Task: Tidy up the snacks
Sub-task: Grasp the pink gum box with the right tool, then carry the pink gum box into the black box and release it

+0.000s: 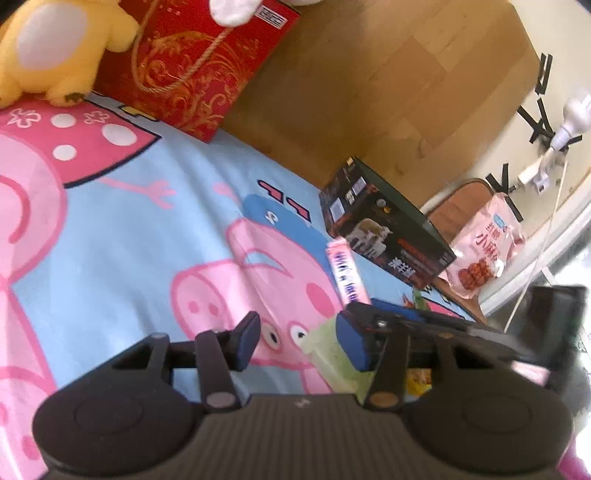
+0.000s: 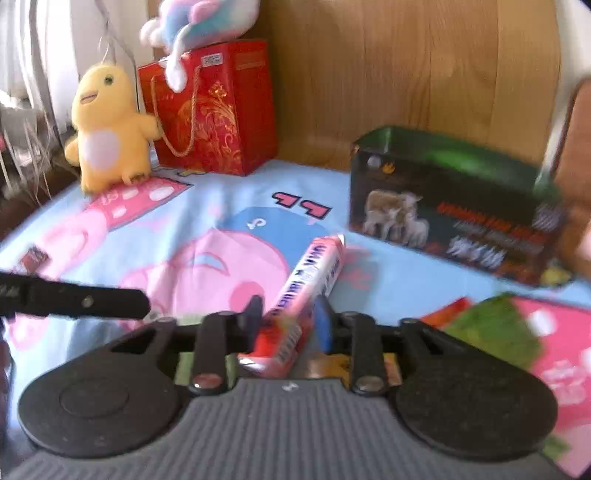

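Note:
My right gripper (image 2: 288,319) is shut on a long pink and red snack tube (image 2: 314,280), held low over the cartoon bedsheet and pointing toward an open black box (image 2: 454,206) with sheep pictures. The tube (image 1: 347,273) and the box (image 1: 384,232) also show in the left wrist view, with the right gripper's finger (image 1: 406,317) crossing below. My left gripper (image 1: 299,341) is open and empty above the sheet, with a pale green packet (image 1: 328,354) under its right fingertip. A pink snack bag (image 1: 484,247) lies behind the box. A green packet (image 2: 495,328) lies at the right.
A red gift bag (image 2: 218,110) and a yellow plush chick (image 2: 107,125) stand at the back left against a wooden headboard (image 2: 406,74). A pastel plush (image 2: 199,22) sits on the bag. A pink packet (image 2: 557,354) lies at the right edge.

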Demonstrator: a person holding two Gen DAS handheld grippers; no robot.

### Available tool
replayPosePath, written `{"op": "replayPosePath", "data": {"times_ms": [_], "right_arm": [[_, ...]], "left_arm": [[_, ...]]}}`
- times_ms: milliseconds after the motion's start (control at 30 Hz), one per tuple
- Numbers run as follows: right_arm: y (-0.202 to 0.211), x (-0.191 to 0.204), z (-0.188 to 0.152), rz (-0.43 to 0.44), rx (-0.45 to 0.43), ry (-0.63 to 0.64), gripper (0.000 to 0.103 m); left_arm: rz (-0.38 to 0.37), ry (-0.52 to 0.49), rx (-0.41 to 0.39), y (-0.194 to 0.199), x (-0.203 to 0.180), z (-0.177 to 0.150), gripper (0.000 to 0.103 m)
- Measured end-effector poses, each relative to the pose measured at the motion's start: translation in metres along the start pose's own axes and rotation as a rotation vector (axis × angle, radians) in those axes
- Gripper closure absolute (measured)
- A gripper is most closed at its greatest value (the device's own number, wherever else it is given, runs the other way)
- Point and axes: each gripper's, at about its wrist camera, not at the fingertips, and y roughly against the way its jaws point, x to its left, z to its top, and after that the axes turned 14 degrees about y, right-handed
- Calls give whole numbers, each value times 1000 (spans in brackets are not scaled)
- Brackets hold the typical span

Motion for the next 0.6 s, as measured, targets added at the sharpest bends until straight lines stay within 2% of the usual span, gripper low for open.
{"op": "replayPosePath", "data": {"times_ms": [67, 167, 233, 367, 433, 500, 600], "right_arm": [[-13, -3, 1, 18, 41, -34, 75], [-17, -1, 8, 26, 32, -17, 78], [-7, 9, 14, 62, -27, 29, 78], [27, 58, 18, 154, -136, 307, 77], [40, 85, 7, 208, -139, 475, 77], [50, 111, -16, 195, -117, 656, 77], [59, 125, -48, 232, -110, 813, 76]], "left_arm": [[4, 1, -8, 4, 2, 1, 57], [11, 12, -37, 14, 7, 5, 56], [15, 33, -72, 25, 13, 11, 52], [21, 69, -135, 46, 27, 20, 52], [33, 70, -158, 55, 33, 21, 52], [45, 61, -155, 59, 36, 20, 52], [65, 43, -126, 55, 38, 11, 52]]}}
